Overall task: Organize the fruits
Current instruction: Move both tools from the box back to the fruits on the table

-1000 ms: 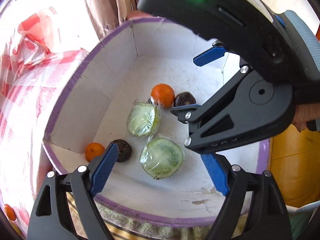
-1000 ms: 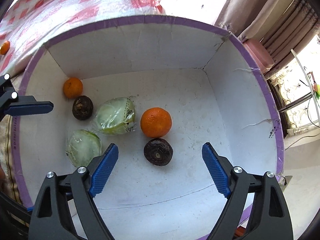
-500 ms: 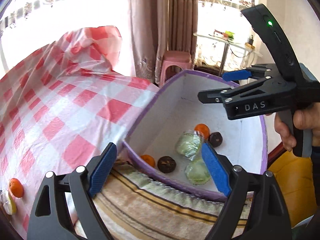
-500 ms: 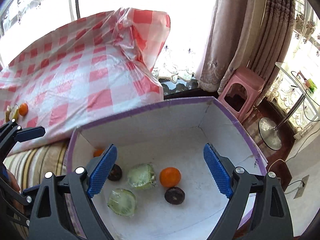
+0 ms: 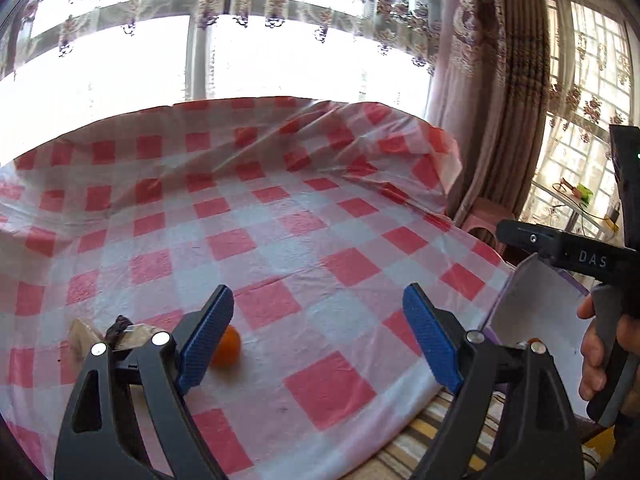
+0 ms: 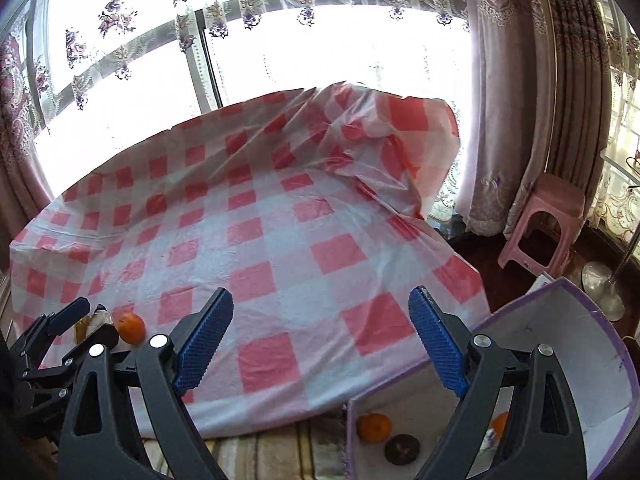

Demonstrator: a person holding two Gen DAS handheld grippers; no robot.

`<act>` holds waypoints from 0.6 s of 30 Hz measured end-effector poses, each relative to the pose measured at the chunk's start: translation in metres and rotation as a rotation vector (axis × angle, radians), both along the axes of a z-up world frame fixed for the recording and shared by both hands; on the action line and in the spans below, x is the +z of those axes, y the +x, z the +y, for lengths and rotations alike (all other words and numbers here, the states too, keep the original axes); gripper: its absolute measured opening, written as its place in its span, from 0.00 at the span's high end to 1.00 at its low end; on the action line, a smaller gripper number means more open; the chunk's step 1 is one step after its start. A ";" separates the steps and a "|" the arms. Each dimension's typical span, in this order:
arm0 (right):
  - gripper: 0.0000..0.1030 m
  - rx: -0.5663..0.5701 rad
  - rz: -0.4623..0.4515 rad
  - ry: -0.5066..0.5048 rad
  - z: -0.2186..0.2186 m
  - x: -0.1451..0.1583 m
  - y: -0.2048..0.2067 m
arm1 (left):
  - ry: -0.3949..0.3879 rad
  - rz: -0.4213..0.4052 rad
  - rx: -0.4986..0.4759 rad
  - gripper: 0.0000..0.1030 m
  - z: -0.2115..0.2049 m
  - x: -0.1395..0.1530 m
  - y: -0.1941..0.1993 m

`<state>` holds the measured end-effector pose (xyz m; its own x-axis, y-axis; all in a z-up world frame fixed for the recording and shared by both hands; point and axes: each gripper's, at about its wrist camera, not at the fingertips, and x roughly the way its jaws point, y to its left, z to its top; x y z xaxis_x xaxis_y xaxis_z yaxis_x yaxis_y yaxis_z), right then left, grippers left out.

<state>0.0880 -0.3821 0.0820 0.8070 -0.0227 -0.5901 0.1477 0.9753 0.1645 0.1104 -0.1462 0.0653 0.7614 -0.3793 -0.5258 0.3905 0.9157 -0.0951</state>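
An orange (image 5: 227, 347) lies on the red-checked tablecloth (image 5: 304, 216), just right of my left gripper's left pad; it also shows in the right wrist view (image 6: 130, 328). A wrapped item (image 5: 84, 338) lies beside it. My left gripper (image 5: 318, 340) is open and empty above the cloth. My right gripper (image 6: 320, 340) is open and empty, above the table's edge. The white box with purple rim (image 6: 560, 312) sits lower right and holds an orange (image 6: 374, 428), a dark fruit (image 6: 402, 449) and another orange (image 6: 500, 422) partly hidden by my finger.
The tablecloth (image 6: 280, 240) bunches up at its far right corner. A pink stool (image 6: 544, 224) stands by the curtains on the right. A striped cloth (image 6: 280, 456) lies under the table's near edge, left of the box.
Both grippers have lifted out of the box and swung left toward the table. The box has slid to the lower right of both views, and the orange on the cloth now lies near the left gripper.
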 end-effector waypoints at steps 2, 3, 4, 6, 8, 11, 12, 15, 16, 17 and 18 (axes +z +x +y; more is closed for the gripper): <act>0.16 0.018 -0.019 0.015 0.019 0.002 0.012 | -0.038 0.019 0.062 0.16 0.029 -0.001 0.007; 0.16 0.023 -0.032 0.023 0.027 0.002 0.016 | -0.059 0.032 0.093 0.16 0.043 -0.003 0.011; 0.16 0.022 -0.043 0.027 0.035 0.003 0.021 | -0.079 0.045 0.125 0.16 0.056 -0.004 0.014; 0.16 0.026 -0.058 0.043 0.049 0.003 0.029 | -0.123 0.059 0.189 0.16 0.082 -0.006 0.019; 0.16 0.032 -0.065 0.064 0.063 0.001 0.038 | -0.161 0.063 0.242 0.16 0.105 -0.008 0.021; 0.16 0.057 -0.071 0.073 0.084 -0.003 0.049 | -0.203 0.063 0.314 0.16 0.135 -0.010 0.022; 0.16 0.065 -0.076 0.070 0.091 -0.005 0.052 | -0.216 0.066 0.336 0.16 0.143 -0.011 0.023; 0.16 0.106 -0.083 0.073 0.114 -0.012 0.061 | -0.260 0.089 0.390 0.16 0.165 -0.019 0.025; 0.16 0.123 -0.084 0.073 0.122 -0.016 0.064 | -0.276 0.101 0.402 0.16 0.172 -0.022 0.026; 0.16 0.144 -0.078 0.068 0.131 -0.020 0.066 | -0.292 0.115 0.415 0.16 0.178 -0.026 0.027; 0.16 0.166 -0.070 0.061 0.140 -0.025 0.068 | -0.305 0.127 0.423 0.16 0.183 -0.029 0.027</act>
<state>0.1556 -0.2418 0.0568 0.8358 0.1483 -0.5286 -0.0285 0.9733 0.2279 0.1374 0.0363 0.0361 0.8181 -0.2035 -0.5378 -0.0384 0.9139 -0.4042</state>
